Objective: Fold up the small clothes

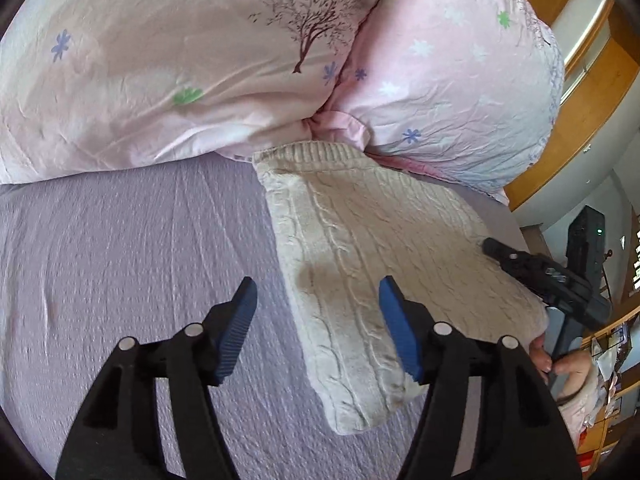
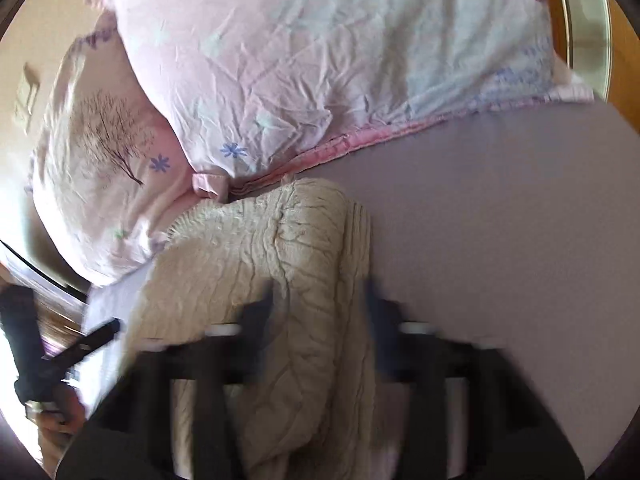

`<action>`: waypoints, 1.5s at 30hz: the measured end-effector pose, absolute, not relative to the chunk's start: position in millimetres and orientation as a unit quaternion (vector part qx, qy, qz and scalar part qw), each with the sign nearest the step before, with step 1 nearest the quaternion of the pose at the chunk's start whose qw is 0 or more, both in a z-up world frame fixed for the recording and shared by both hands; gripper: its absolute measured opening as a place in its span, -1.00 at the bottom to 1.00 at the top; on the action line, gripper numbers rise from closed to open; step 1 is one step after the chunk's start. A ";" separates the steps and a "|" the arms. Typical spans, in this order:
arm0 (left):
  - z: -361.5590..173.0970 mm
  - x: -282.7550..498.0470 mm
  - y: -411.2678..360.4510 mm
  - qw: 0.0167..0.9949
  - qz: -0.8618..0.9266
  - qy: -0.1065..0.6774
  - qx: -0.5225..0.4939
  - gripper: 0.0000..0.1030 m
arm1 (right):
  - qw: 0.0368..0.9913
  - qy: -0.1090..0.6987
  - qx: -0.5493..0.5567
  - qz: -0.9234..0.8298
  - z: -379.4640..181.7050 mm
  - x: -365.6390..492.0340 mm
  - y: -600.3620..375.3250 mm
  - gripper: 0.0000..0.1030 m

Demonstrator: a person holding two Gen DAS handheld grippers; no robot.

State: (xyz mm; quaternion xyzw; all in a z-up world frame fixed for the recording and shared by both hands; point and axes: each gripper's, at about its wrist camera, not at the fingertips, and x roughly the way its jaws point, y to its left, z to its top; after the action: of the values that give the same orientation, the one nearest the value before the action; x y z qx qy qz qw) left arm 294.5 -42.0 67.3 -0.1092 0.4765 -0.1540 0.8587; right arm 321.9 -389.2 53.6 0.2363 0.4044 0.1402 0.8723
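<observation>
**Ana:** Left wrist view had the cream cable-knit sweater already doubled into a long panel on the lilac bedsheet, its ribbed hem touching the pink floral pillows. The left gripper hung above its near left edge, jaws spread wide, holding nothing.

**Ben:** And the right gripper?

**Ana:** Blurred in its own view. Its jaws looked parted over the knit, but whether any fabric was pinched, I could not tell.

**Ben:** So the next fold?

**Ana:** I judged it best to pinch both layers at the near end, one gripper per corner, lift together, and lay that end toward the hem. Bulky knit slips; a shallow bite would have dropped the lower layer.
</observation>
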 end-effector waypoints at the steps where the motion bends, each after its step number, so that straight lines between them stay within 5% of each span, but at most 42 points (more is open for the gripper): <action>1: 61.3 297.4 -40.3 0.855 -0.151 0.483 -0.116 0.27 | 0.871 0.401 0.245 0.144 54.2 319.3 -392.7 0.72; 9: 39.2 303.6 -36.3 0.826 -0.183 0.498 -0.191 0.38 | 0.820 0.465 0.278 0.184 28.6 327.2 -387.4 0.54; 13: 19.5 305.3 -37.7 0.797 -0.209 0.509 -0.249 0.35 | 0.802 0.466 0.303 0.217 18.2 327.2 -385.9 -0.13; 17: 18.9 299.2 -34.0 0.800 -0.221 0.485 -0.276 -0.25 | 0.798 0.444 0.331 0.236 16.2 315.9 -386.5 -0.36; 21: 44.7 279.8 -3.1 0.808 -0.245 0.464 -0.269 -0.36 | 0.791 0.410 0.347 0.292 37.2 298.9 -365.8 -0.42; 27: 81.7 222.9 73.4 0.854 -0.185 0.436 -0.215 -0.23 | 0.783 0.435 0.265 0.358 43.3 280.4 -275.3 -0.42; 32: 84.7 197.5 100.9 0.888 -0.098 0.424 -0.151 -0.27 | 0.829 0.442 0.185 0.289 51.5 268.6 -246.0 -0.01; 34: 102.8 181.0 103.2 0.899 -0.121 0.387 -0.166 -0.19 | 0.862 0.387 0.188 0.267 78.7 247.7 -264.4 0.04; 38: 114.2 166.9 75.0 0.889 -0.206 0.369 -0.175 0.10 | 0.829 0.359 0.230 0.361 98.6 218.8 -266.1 0.53; 42: 70.8 193.4 38.5 0.866 -0.185 0.444 -0.141 0.12 | 0.813 0.451 0.201 0.309 48.6 235.2 -226.9 0.54; 45: 72.0 182.2 24.4 0.891 -0.155 0.417 -0.094 0.17 | 0.829 0.427 0.198 0.302 49.0 233.3 -223.3 0.53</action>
State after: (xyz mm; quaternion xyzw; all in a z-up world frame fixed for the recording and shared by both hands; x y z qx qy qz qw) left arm 182.2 24.4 72.0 -0.0936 0.4172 -0.1548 0.8906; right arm 233.3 -223.3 49.0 0.1982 0.4267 0.3016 0.8293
